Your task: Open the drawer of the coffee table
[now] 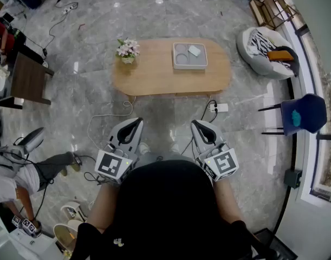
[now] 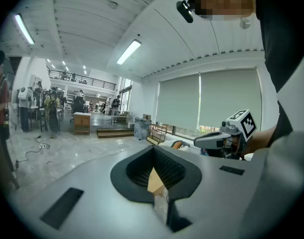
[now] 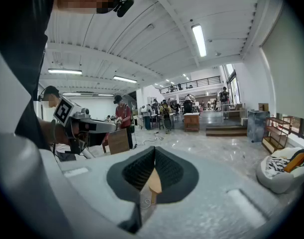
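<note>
The oval wooden coffee table stands on the grey marble floor ahead of me, about a body length away; no drawer shows from above. A sliver of its wood shows between the jaws in the left gripper view and the right gripper view. My left gripper and right gripper are held side by side in front of my chest, short of the table. Both are shut with nothing between the jaws. Each gripper shows in the other's view, the right gripper and the left gripper.
On the table sit a small pot of flowers and a grey tray. A white power strip and cables lie on the floor by the table's near edge. A beanbag and blue chair stand to the right; a crouching person is at left.
</note>
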